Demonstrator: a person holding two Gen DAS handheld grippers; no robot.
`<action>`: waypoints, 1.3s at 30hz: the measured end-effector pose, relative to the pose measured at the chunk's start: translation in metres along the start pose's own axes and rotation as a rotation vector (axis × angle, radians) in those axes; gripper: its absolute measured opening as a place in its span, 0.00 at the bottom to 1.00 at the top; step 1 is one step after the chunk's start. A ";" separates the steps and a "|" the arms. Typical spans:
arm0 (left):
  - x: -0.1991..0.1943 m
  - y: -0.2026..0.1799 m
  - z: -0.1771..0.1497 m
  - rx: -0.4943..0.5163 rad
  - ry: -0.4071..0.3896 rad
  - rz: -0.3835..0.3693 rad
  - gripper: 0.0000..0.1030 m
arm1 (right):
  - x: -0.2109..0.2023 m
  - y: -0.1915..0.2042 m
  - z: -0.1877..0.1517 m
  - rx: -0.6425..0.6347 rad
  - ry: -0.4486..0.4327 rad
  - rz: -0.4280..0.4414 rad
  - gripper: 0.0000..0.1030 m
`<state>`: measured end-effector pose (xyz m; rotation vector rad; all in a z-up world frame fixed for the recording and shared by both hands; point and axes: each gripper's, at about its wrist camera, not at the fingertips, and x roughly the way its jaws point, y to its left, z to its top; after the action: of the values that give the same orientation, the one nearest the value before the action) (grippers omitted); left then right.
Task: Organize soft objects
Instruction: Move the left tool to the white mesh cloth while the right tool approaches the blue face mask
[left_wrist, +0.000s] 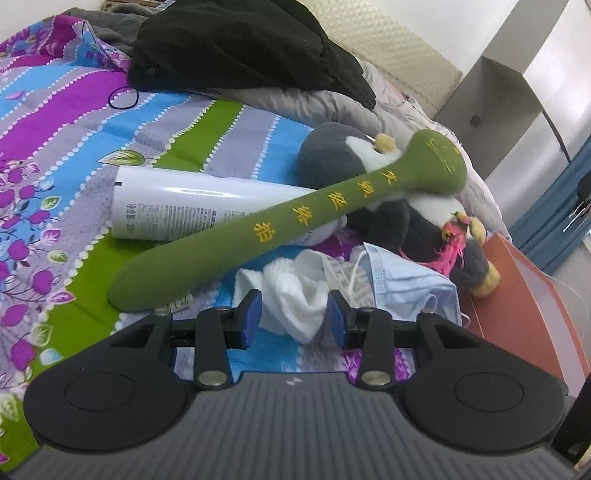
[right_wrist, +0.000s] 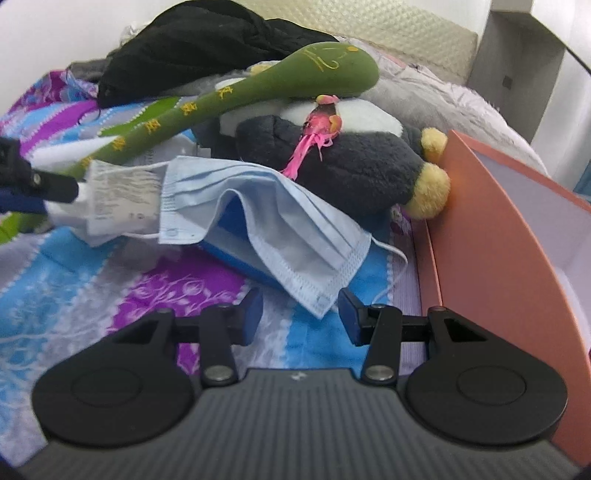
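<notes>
A green plush hammer (left_wrist: 280, 218) with yellow characters lies across a white tube (left_wrist: 177, 206) and a grey penguin plush (left_wrist: 391, 221) on the patterned bedsheet. A crumpled white cloth (left_wrist: 299, 295) sits between the open fingers of my left gripper (left_wrist: 293, 314). A light blue face mask (right_wrist: 280, 221) lies over a blue object (right_wrist: 236, 240), with its lower corner between the open fingers of my right gripper (right_wrist: 299, 314). The penguin (right_wrist: 340, 162) and hammer (right_wrist: 258, 88) lie behind the mask. The left gripper's fingertip (right_wrist: 33, 184) shows at the left edge.
An orange box (right_wrist: 491, 236) with a white inside stands open at the right, touching the penguin's yellow foot. Black clothing (left_wrist: 240, 48) and a grey blanket (left_wrist: 295, 103) are piled at the back. A black hair tie (left_wrist: 123, 98) lies on the sheet.
</notes>
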<state>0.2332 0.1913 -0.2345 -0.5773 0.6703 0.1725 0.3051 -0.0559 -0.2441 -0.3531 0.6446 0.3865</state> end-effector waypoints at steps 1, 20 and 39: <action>0.004 0.001 0.000 0.001 -0.002 0.005 0.43 | 0.004 0.001 0.000 -0.014 -0.001 -0.009 0.46; -0.009 0.012 -0.011 -0.014 -0.013 -0.017 0.07 | 0.006 0.012 0.003 -0.118 -0.009 -0.061 0.04; -0.070 0.014 -0.057 -0.049 0.038 0.000 0.07 | -0.092 0.026 -0.033 -0.121 0.082 0.026 0.04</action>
<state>0.1440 0.1737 -0.2330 -0.6286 0.7045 0.1790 0.2094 -0.0693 -0.2154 -0.4784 0.7083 0.4386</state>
